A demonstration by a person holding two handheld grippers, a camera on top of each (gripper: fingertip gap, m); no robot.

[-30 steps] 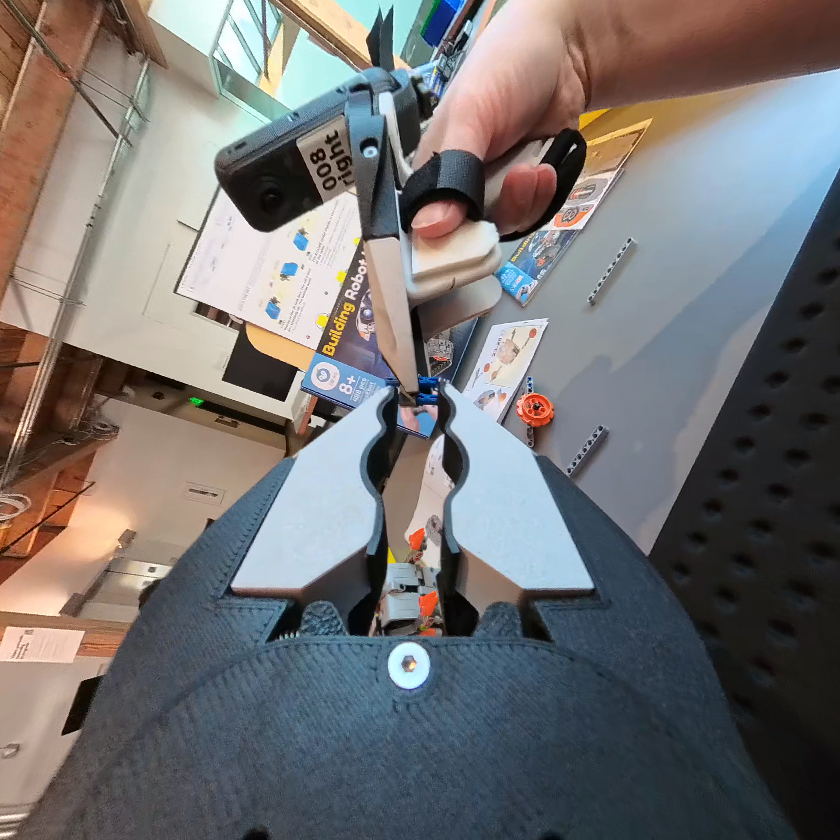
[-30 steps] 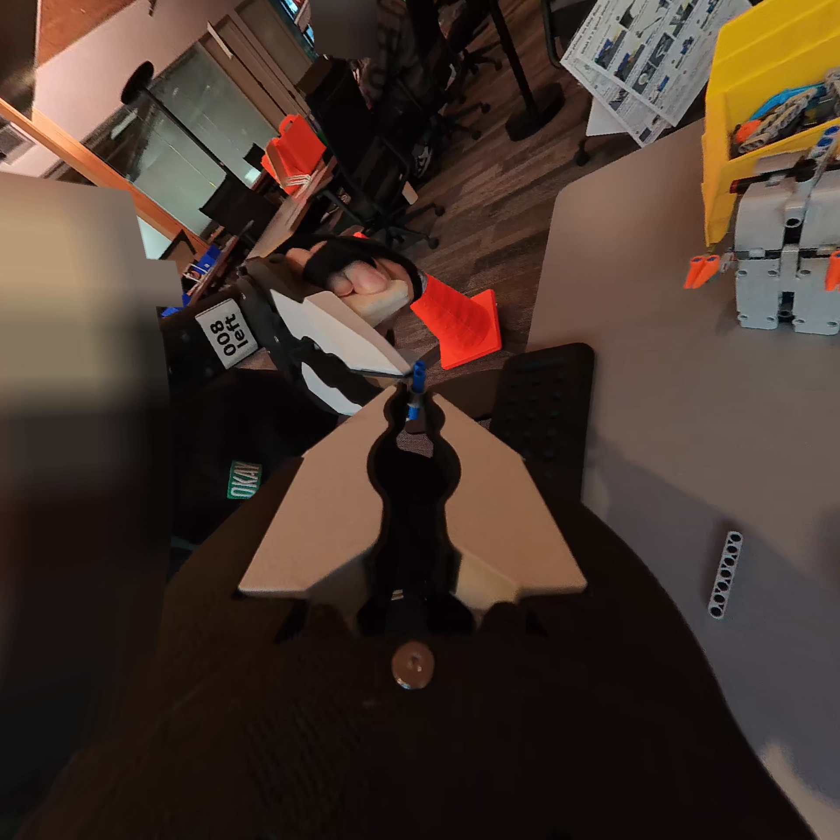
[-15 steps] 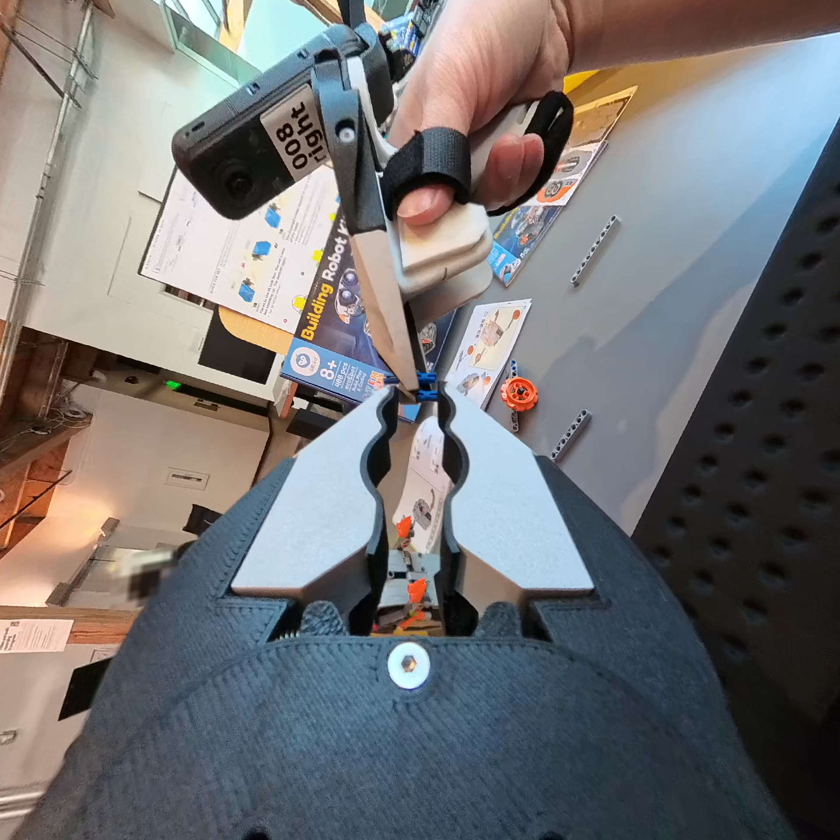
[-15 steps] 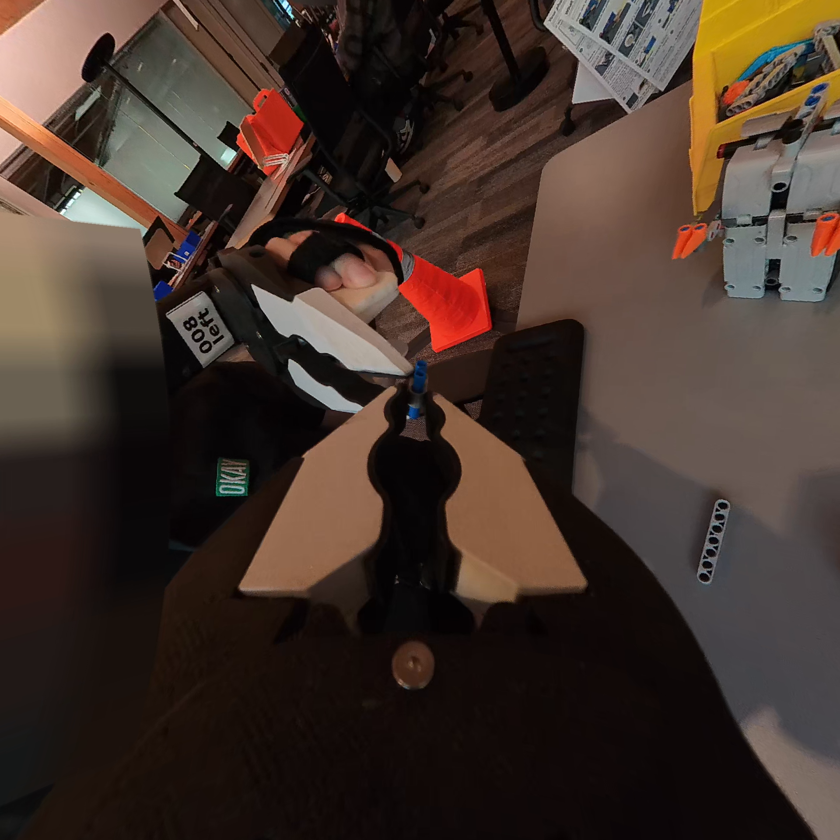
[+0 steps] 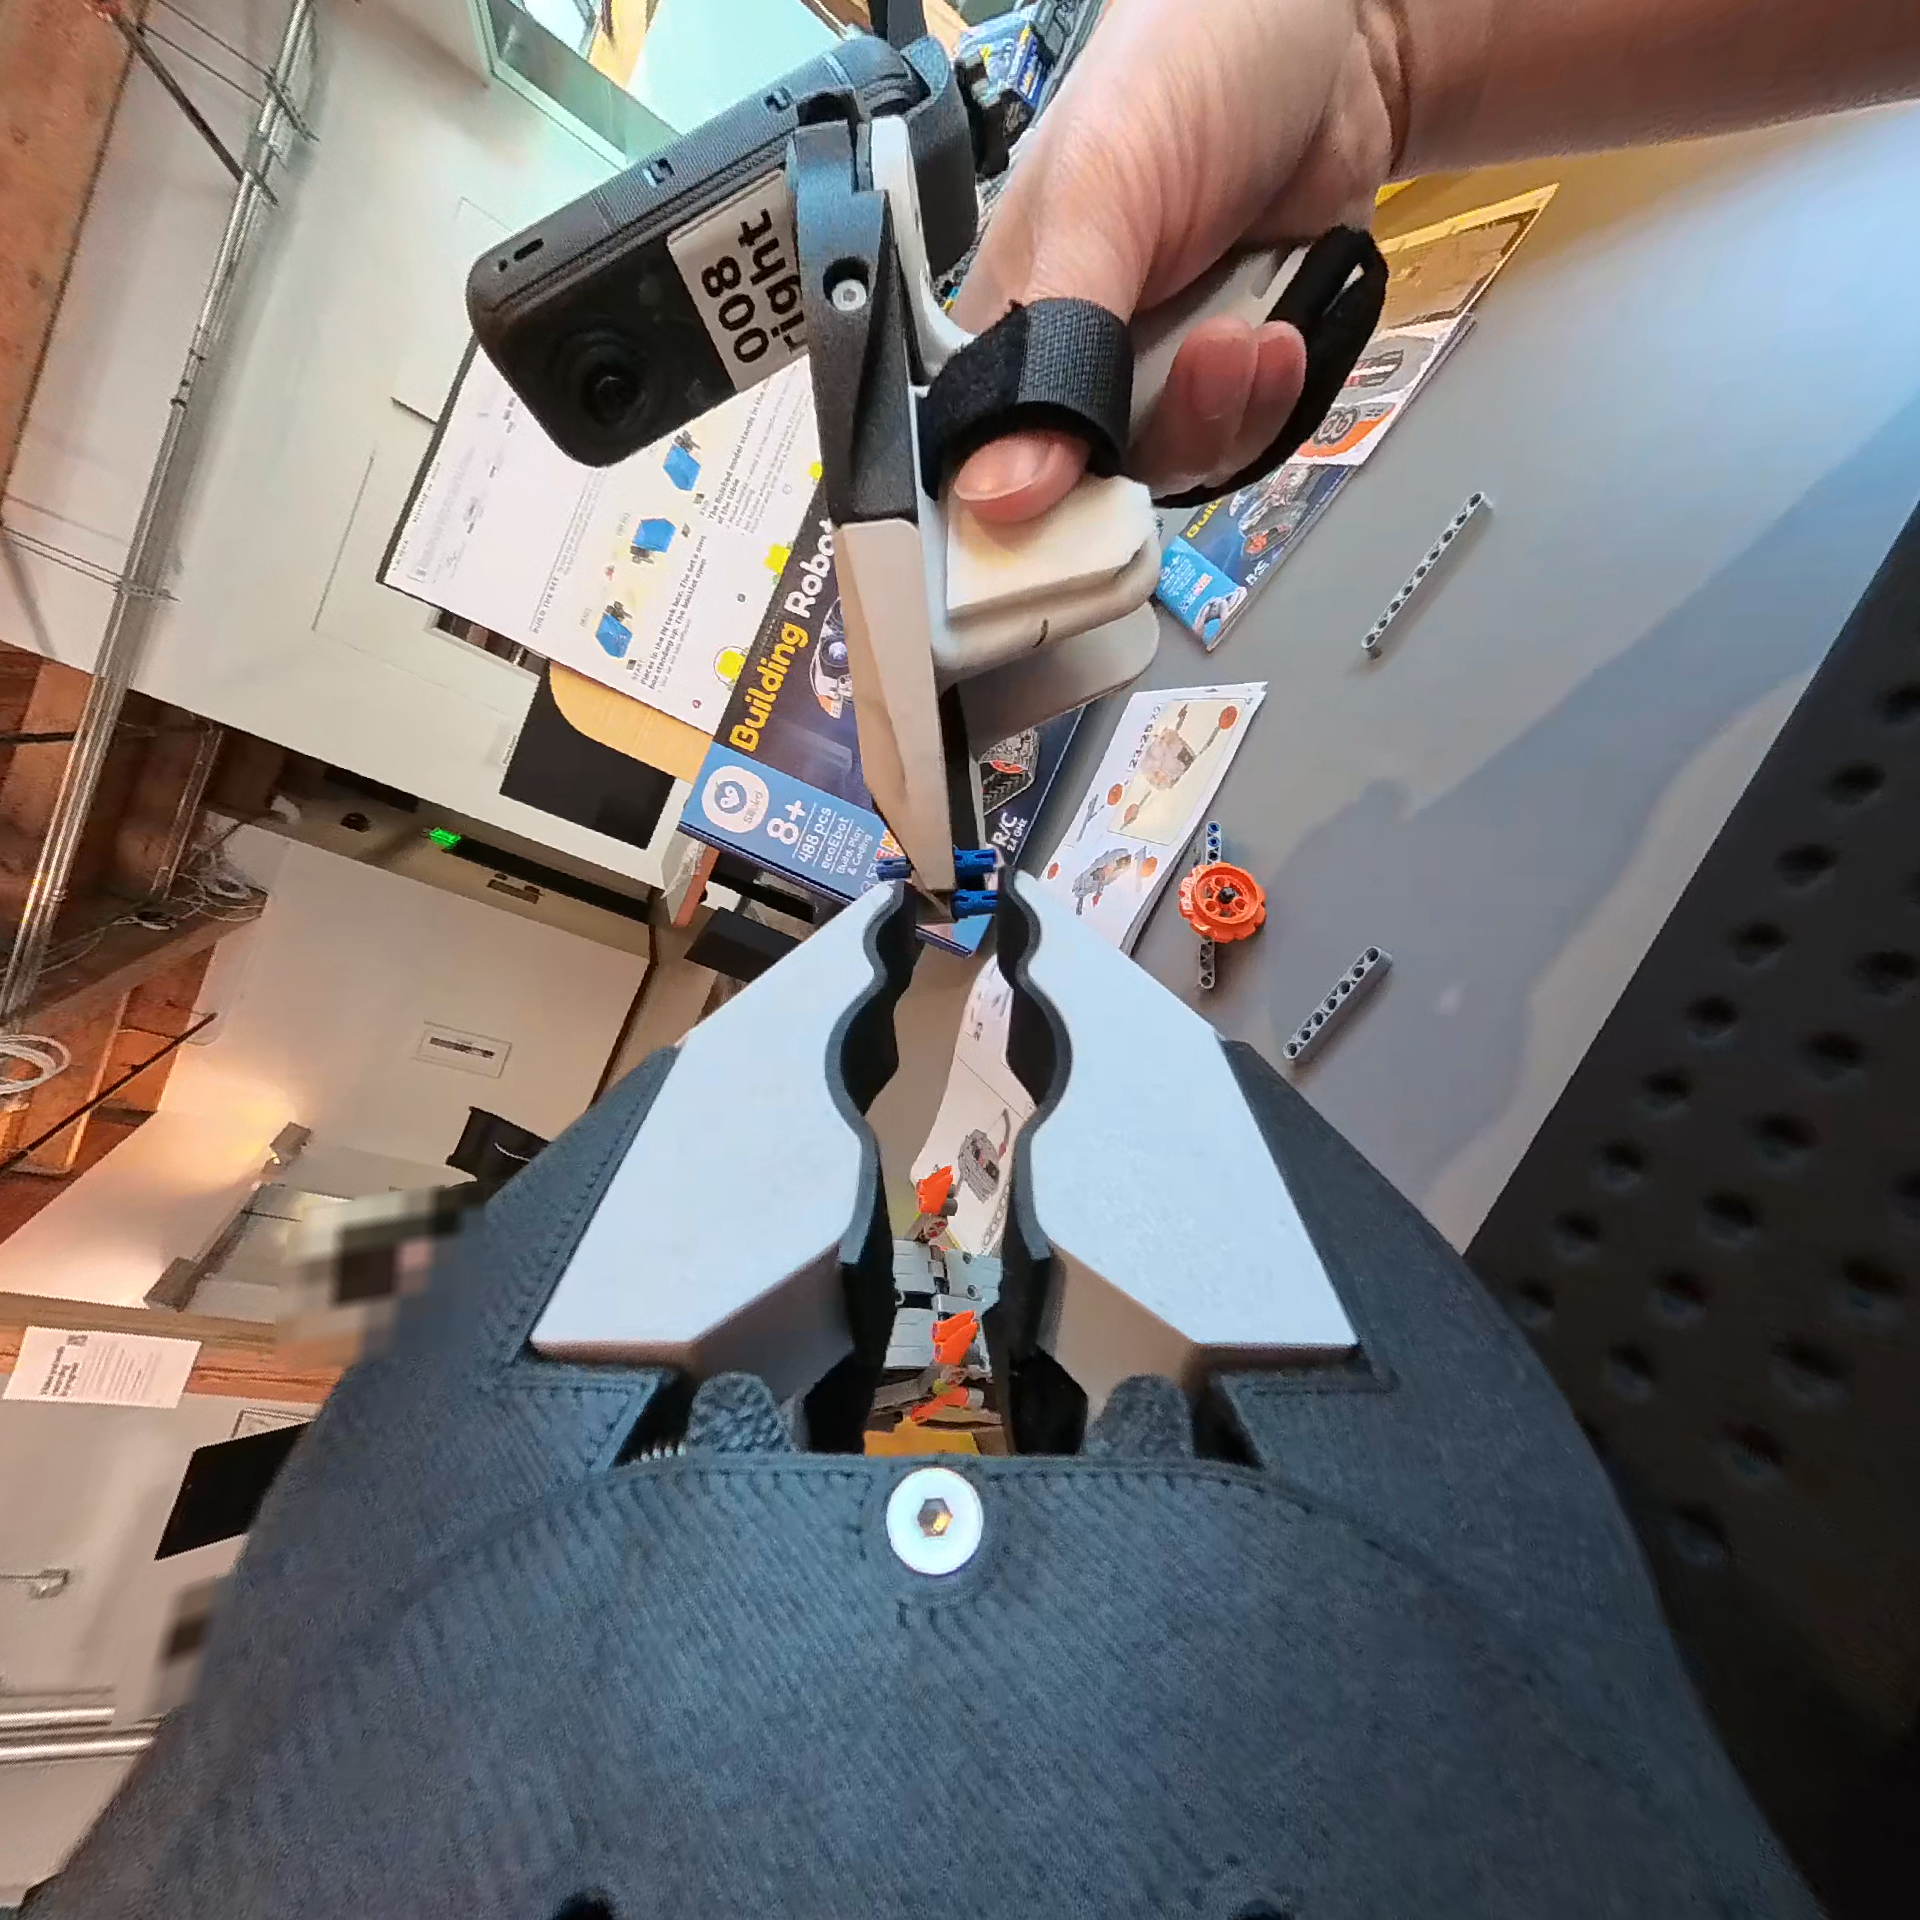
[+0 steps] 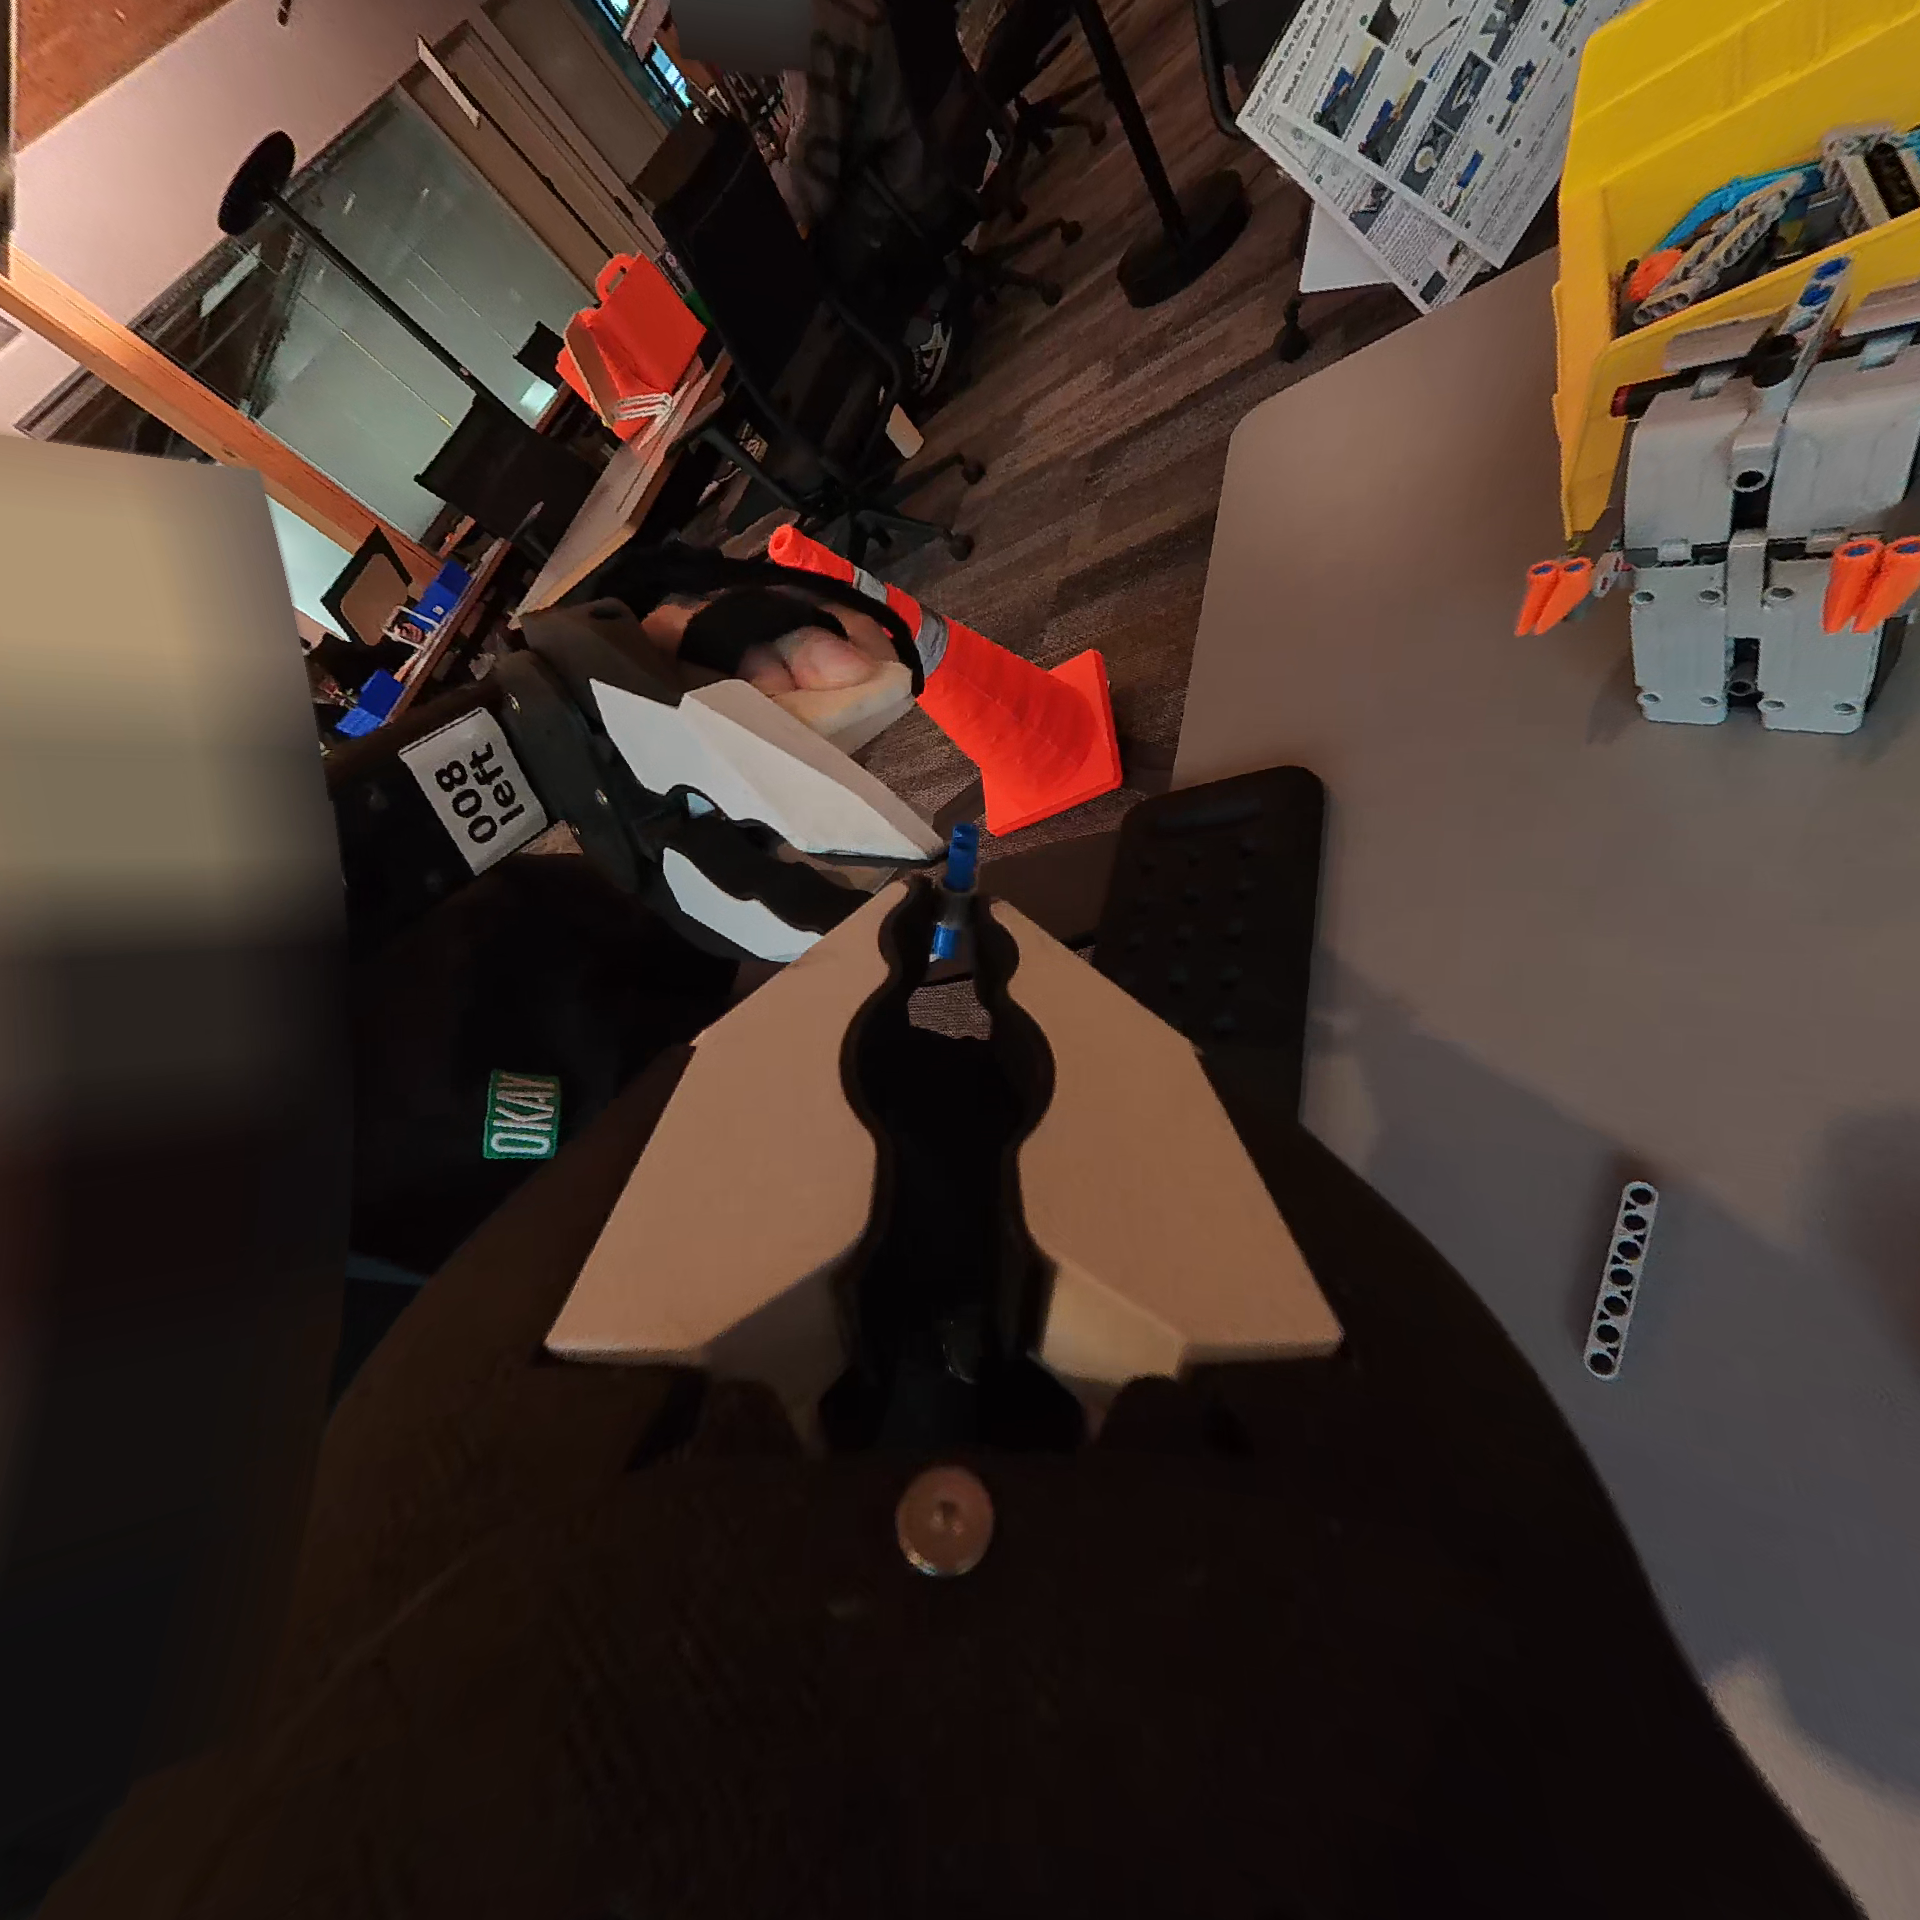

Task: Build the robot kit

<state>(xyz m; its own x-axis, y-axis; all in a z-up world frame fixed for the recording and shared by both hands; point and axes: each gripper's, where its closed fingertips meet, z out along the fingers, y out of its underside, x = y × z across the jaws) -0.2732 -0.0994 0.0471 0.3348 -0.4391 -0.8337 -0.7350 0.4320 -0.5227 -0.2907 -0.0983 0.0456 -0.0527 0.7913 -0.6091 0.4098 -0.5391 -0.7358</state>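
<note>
Up close, two blue pins (image 5: 971, 878).

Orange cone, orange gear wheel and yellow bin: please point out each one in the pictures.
orange cone (image 6: 1013, 717): right wrist view, on its ribbed side.
orange gear wheel (image 5: 1223, 901): left wrist view, on its face beside the hub.
yellow bin (image 6: 1704, 99): right wrist view, on its outer wall.
</note>
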